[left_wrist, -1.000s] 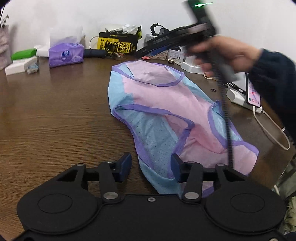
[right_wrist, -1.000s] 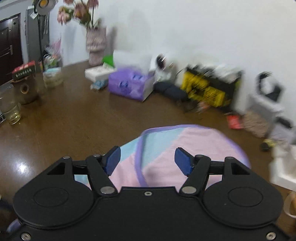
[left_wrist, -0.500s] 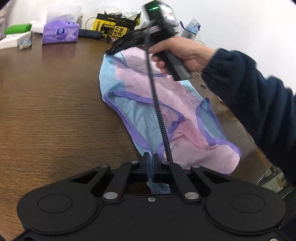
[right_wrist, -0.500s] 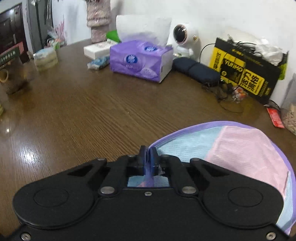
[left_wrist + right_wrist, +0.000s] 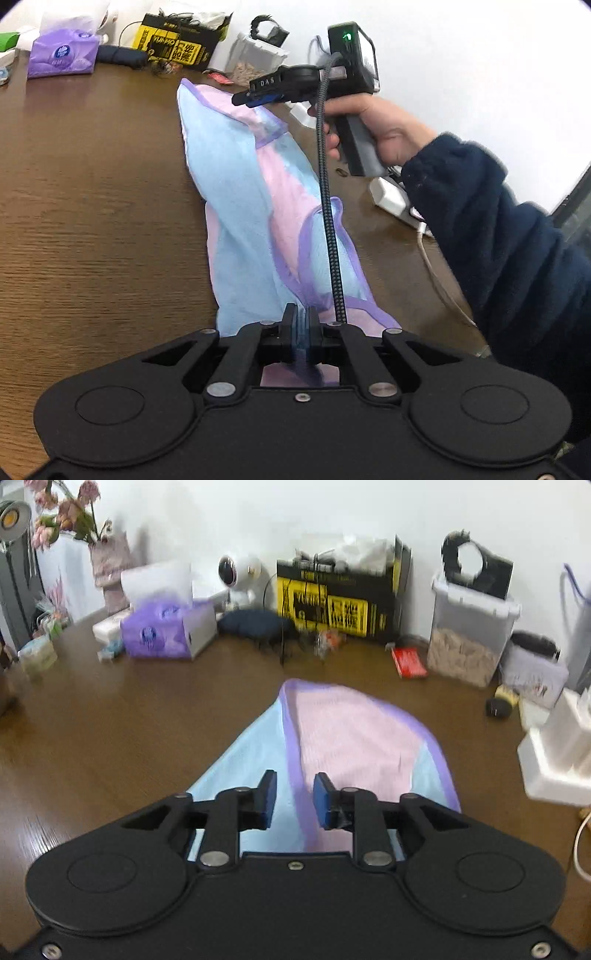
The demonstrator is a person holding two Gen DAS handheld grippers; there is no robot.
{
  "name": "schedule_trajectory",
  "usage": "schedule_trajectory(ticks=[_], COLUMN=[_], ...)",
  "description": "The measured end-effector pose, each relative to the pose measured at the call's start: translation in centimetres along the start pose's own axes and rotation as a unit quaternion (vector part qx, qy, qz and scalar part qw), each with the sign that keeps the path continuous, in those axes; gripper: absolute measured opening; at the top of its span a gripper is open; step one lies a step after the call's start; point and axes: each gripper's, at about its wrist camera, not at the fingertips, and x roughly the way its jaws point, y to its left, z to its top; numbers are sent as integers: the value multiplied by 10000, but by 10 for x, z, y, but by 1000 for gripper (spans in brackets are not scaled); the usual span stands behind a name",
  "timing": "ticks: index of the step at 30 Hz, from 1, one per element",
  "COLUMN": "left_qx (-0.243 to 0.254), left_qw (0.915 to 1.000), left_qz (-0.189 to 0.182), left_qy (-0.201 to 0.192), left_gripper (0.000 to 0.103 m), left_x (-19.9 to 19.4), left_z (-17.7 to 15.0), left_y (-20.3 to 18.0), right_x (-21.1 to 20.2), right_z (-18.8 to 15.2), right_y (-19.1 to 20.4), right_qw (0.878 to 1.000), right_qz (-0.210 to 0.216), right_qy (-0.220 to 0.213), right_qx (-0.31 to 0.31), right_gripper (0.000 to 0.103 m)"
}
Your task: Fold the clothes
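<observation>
A pink and light-blue garment with purple trim (image 5: pixel 255 206) lies folded lengthwise on the brown wooden table (image 5: pixel 92 221). My left gripper (image 5: pixel 302 328) is shut on its near edge. My right gripper (image 5: pixel 258 99) shows in the left wrist view, held by a hand just above the garment's far end. In the right wrist view the right gripper (image 5: pixel 293 799) is open, its blue pads apart over the garment (image 5: pixel 332 734), with the purple trim between them.
A purple tissue box (image 5: pixel 166 627), a yellow and black box (image 5: pixel 340 602), a clear bin (image 5: pixel 469 635) and a white camera (image 5: pixel 236 576) line the far wall. A white foam block (image 5: pixel 557 753) and a white power strip (image 5: pixel 391 195) sit at the right.
The garment's left side has been folded over to the right, so it is now a narrow strip. My right gripper has opened and let go. My left gripper stays shut on the near edge.
</observation>
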Motion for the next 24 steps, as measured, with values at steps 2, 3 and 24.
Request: schedule_trajectory(ticks=[2,3,24], left_qx=[-176,-268,-463], left_qw=[9993,9985,9962], left_qz=[-69,-33,675], left_qy=[-318,-485,288], left_gripper=[26,45,2], left_x=[-23,-32,29], left_z=[5,7,3], left_y=[13,19,42], right_x=[-18,-26,17], right_z=[7,10,42], right_y=[-5,-5,19], right_qw=[9993,9988,9920], right_qz=[188,230,-514], right_qy=[-322,-439,-185], right_qx=[30,7,-1134], right_gripper=[39,45,62])
